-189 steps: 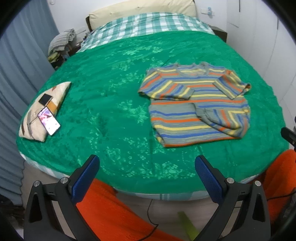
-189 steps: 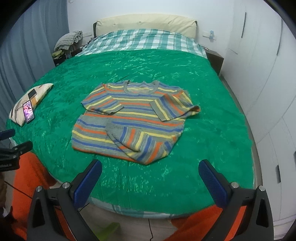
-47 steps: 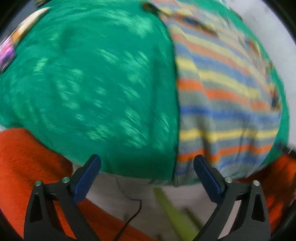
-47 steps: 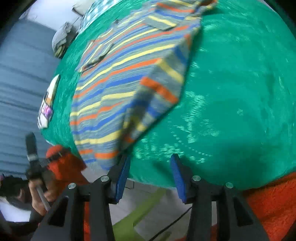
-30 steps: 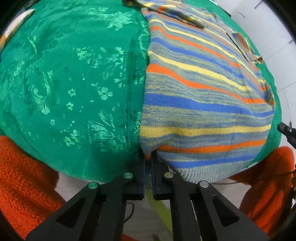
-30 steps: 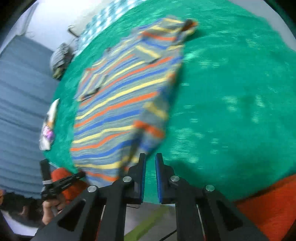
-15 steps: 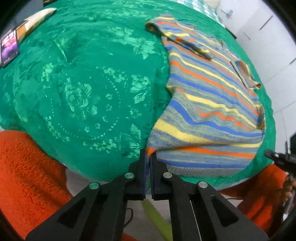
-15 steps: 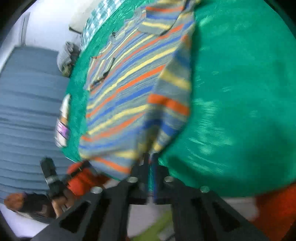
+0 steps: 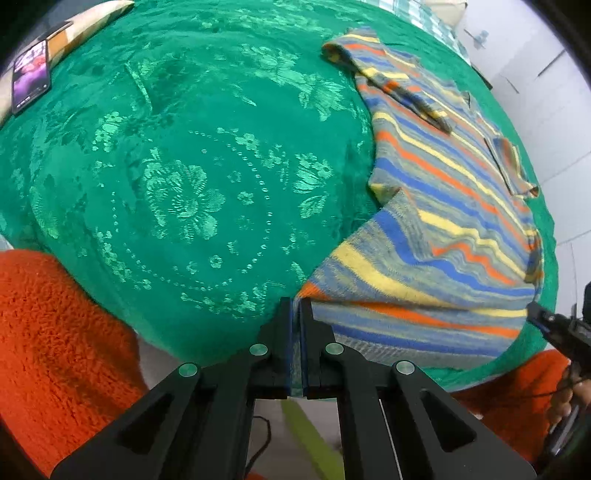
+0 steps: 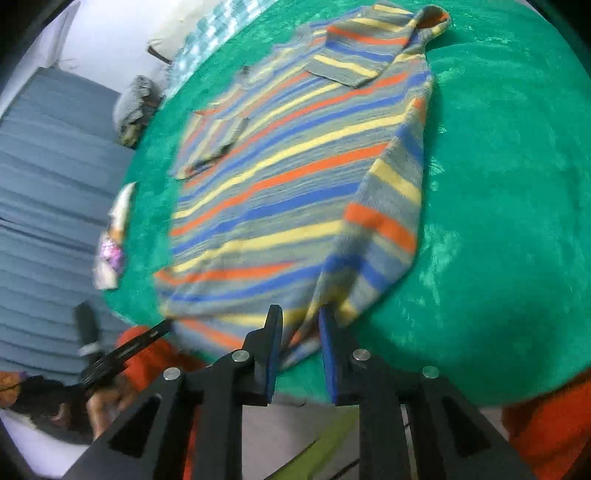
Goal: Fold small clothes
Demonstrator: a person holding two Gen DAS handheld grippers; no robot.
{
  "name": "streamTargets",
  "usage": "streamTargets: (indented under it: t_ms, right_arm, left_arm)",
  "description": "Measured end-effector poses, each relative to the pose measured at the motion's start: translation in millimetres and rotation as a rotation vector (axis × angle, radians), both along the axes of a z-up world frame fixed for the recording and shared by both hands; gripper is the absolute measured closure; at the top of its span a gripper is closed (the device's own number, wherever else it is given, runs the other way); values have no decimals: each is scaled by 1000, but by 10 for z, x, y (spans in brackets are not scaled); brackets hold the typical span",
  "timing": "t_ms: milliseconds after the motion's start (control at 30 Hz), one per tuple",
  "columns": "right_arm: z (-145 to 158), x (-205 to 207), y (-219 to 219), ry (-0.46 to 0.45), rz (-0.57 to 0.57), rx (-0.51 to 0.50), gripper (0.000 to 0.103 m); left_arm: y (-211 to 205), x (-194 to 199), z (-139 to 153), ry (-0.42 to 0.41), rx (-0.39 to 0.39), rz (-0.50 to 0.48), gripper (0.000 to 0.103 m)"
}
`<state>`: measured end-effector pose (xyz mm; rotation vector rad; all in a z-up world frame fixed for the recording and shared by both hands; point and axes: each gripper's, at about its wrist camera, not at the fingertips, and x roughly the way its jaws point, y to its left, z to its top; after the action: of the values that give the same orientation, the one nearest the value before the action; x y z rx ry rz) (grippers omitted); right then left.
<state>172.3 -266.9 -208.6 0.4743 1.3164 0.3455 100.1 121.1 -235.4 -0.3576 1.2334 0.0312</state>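
Note:
A striped sweater (image 9: 443, 206) in grey, blue, orange and yellow lies on the green bedspread (image 9: 184, 184), sleeves folded across its front. My left gripper (image 9: 296, 301) is shut on the sweater's near left hem corner, which is raised off the bed. In the right wrist view the sweater (image 10: 295, 166) runs away from my right gripper (image 10: 299, 310). Its jaws are opening, and the near right hem corner hangs loosely between them. The right gripper's tip (image 9: 554, 325) shows at the left view's right edge. The left gripper (image 10: 125, 347) shows at the lower left of the right view.
A patterned pillow (image 9: 88, 22) with a phone (image 9: 31, 75) on it lies at the bed's left side. A person's orange fleece (image 9: 55, 332) fills the near edge. A clothes pile (image 10: 136, 107) and a blue-grey curtain (image 10: 44, 184) stand beyond the bed.
The right gripper's jaws, shut on the hem half a second ago, now stand apart. The left gripper has kept its grip and drawn its hem corner up and slightly inward.

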Motion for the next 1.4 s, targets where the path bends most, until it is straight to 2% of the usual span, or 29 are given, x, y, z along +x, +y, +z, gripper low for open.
streamTargets:
  t_ms: [33, 133, 233, 333, 400, 433, 467, 500, 533, 600, 667, 700, 733, 767, 833, 933, 1033, 1133, 1200, 1233, 1300, 1333, 1367, 1400]
  right_arm:
    - [-45, 21, 32, 18, 1, -12, 99]
    - [49, -94, -145, 46, 12, 9, 99]
    - [263, -240, -414, 27, -8, -71, 99]
    - [318, -289, -662, 12, -29, -143, 95]
    - [260, -288, -701, 33, -31, -149, 94]
    - [221, -297, -696, 50, -23, -144, 81]
    - [196, -308, -706, 61, -23, -132, 69]
    - [153, -331, -692, 76, -22, -100, 44]
    - [113, -345, -655, 84, -14, -74, 33]
    - [-13, -334, -506, 109, 45, -57, 32]
    - [-215, -277, -347, 154, 120, -92, 37]
    - [-316, -254, -305, 185, 147, -102, 71]
    - [-403, -235, -282, 217, 171, -91, 97]
    - [-434, -230, -286, 232, 182, -78, 98]
    - [-287, -258, -324, 203, 218, -102, 98]
    - [129, -370, -461, 143, 260, -191, 98]
    - [386, -472, -667, 123, 260, -273, 98]
    - [258, -422, -746, 159, 259, -328, 98]
    - [57, -364, -672, 191, 269, -355, 98]
    - [-21, -341, -628, 207, 272, -348, 98]
    - [-100, -323, -549, 214, 277, -346, 98]
    - [-116, -319, -520, 212, 280, -350, 97]
    - [-126, -314, -509, 211, 278, -350, 97]
    - [-137, -305, -512, 212, 273, -346, 97]
  left_arm:
    - [17, -3, 3, -2, 2, 4, 101]
    - [61, -33, -4, -1, 12, 12, 102]
    - [39, -39, -48, 16, -28, -10, 102]
    - [-48, -34, -24, 17, -67, -51, 100]
    - [-79, -54, 20, 8, -87, -73, 88]
    - [-90, -69, 38, 3, -89, -83, 69]
    - [-98, -80, 46, -1, -79, -86, 43]
    - [-105, -91, 44, -5, -59, -85, 32]
    - [-117, -90, 35, -10, -40, -82, 24]
    - [-172, -40, -13, -9, -33, -105, 23]
    - [-285, 45, -117, 25, -33, -162, 26]
    - [-359, 70, -160, 41, -15, -190, 39]
    - [-449, 66, -158, 42, 17, -235, 70]
    - [-509, 51, -140, 41, 9, -279, 102]
    - [-544, 9, -81, 51, -2, -310, 102]
    - [-386, -52, 28, 81, -52, -287, 103]
    - [-247, -81, -18, 150, -14, -260, 103]
    - [-300, -90, -110, 181, 35, -280, 103]
    - [-323, -137, -40, 140, 48, -288, 103]
    - [-300, -173, 37, 101, 35, -272, 95]
    - [-235, -229, 152, 51, -8, -248, 54]
    - [-223, -237, 174, 35, -11, -240, 20]
    - [-231, -245, 192, 12, -5, -228, 13]
    - [-279, -236, 183, -10, 8, -223, 14]
